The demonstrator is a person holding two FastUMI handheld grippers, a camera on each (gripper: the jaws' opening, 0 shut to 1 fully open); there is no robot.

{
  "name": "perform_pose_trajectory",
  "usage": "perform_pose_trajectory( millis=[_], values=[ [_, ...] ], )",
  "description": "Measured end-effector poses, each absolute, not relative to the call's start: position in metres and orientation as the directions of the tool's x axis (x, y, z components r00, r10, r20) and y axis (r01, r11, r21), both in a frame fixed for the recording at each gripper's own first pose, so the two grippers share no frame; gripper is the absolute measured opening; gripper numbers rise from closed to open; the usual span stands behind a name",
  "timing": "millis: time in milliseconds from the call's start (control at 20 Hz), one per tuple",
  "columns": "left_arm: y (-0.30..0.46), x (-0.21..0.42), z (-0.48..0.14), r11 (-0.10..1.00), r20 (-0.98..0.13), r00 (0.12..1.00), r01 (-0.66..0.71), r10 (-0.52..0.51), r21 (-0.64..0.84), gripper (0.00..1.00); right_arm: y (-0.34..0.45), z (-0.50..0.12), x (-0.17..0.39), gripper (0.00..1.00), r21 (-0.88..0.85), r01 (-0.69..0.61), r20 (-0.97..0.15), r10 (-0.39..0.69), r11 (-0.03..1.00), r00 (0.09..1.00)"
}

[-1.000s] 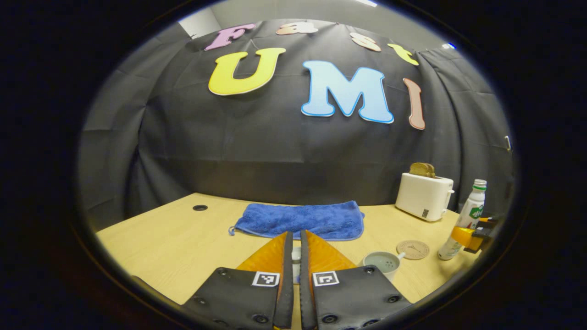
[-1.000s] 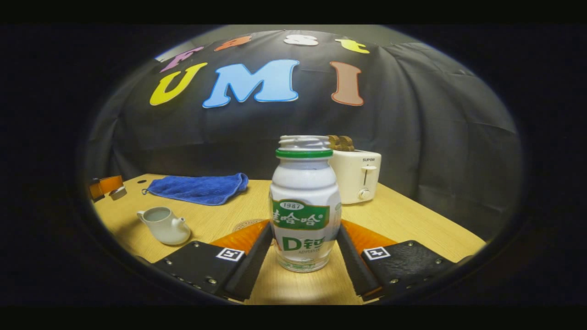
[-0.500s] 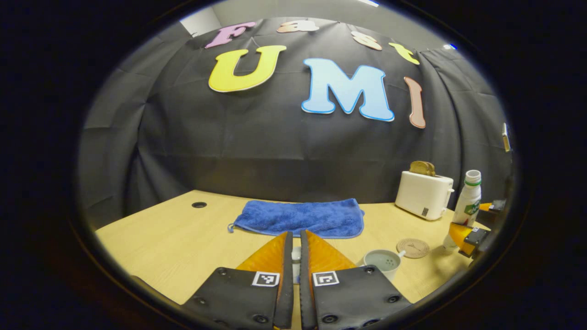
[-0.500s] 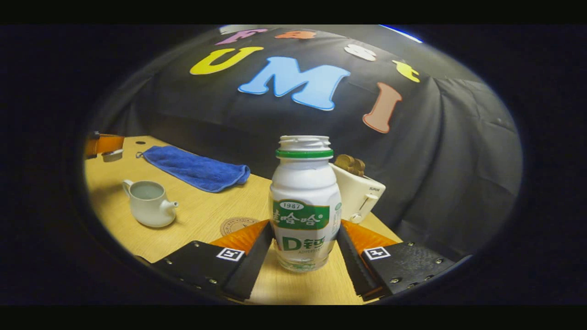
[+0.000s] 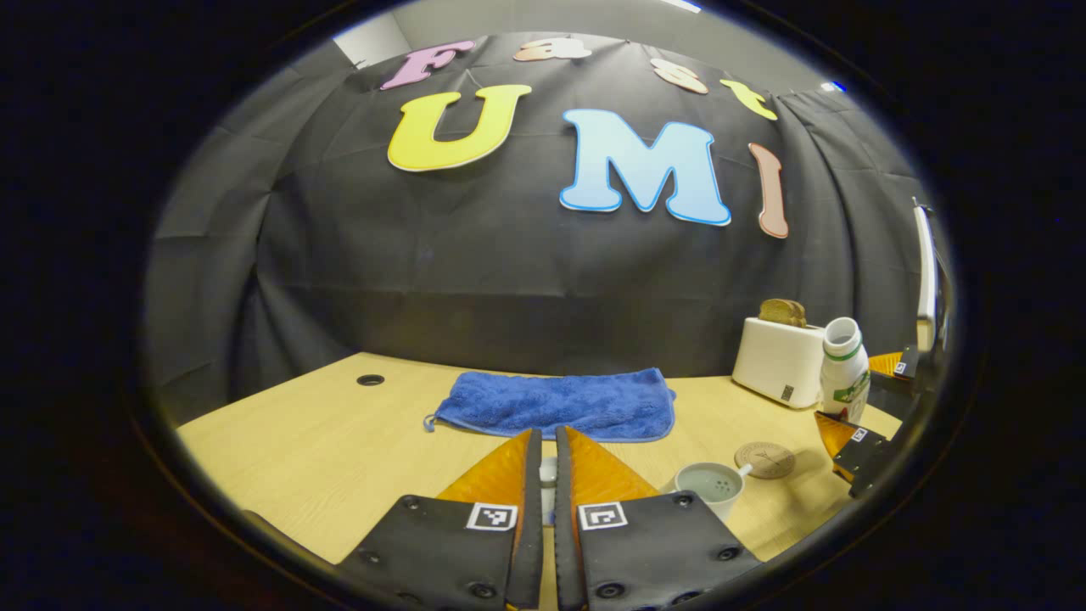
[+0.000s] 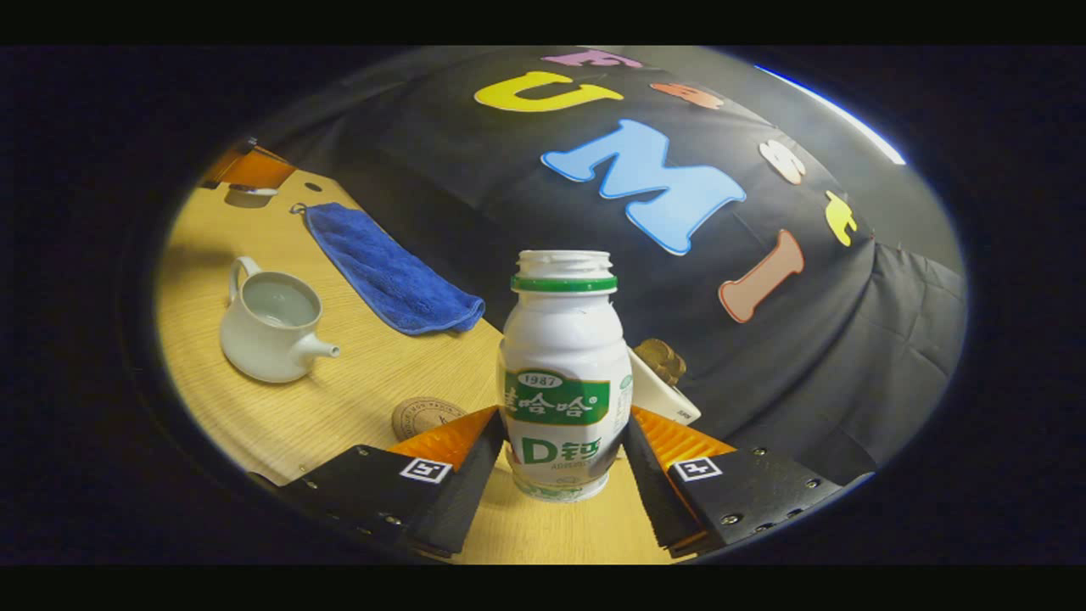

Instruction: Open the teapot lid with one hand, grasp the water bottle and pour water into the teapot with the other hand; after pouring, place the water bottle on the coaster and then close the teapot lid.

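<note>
The water bottle [image 6: 564,382], cap off, is clamped between both fingers of the right gripper [image 6: 562,445], lifted off the table [image 6: 356,399] and tilting toward the teapot [image 6: 270,321]. The teapot stands open, its mouth upward and spout pointing toward the bottle. To pour well, carry the bottle neck right over that opening before tipping further, and tip slowly, since the mouth is small. The left gripper [image 5: 547,475] has its fingers nearly together on a small pale piece, probably the lid [image 5: 549,469], though little of it shows; it should stay off to the side of the teapot. The coaster [image 6: 427,417] lies between teapot and bottle. Beyond the teapot lies a blue towel [image 6: 390,276]; a toaster [image 5: 779,361] stands behind the bottle. Nothing blocks the path.
</note>
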State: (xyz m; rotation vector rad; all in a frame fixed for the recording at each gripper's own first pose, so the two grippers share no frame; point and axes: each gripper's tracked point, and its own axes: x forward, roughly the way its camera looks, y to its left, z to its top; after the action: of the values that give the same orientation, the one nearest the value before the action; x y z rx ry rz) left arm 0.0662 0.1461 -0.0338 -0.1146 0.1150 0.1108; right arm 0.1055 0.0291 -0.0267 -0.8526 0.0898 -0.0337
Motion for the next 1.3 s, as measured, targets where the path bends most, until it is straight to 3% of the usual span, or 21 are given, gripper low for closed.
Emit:
perform_pose_trajectory(
  millis=[500,1250,1300],
  values=[
    [0.157,0.065,-0.034,0.985,-0.122,0.985,-0.137,0.124,-0.106,0.12,0.053,-0.024,0.107,0.8,-0.919,-0.002,-0.004,-0.005,0.393,1.0],
    [0.172,0.064,-0.042,0.979,-0.143,0.975,-0.182,0.169,-0.087,0.16,0.08,-0.016,0.118,0.8,-0.999,0.048,0.051,0.106,0.023,0.993],
    [0.171,0.064,-0.043,0.98,-0.146,0.975,-0.181,0.168,-0.087,0.12,0.082,-0.013,0.119,0.8,-0.998,0.056,0.056,0.112,0.006,0.992]
  ],
)
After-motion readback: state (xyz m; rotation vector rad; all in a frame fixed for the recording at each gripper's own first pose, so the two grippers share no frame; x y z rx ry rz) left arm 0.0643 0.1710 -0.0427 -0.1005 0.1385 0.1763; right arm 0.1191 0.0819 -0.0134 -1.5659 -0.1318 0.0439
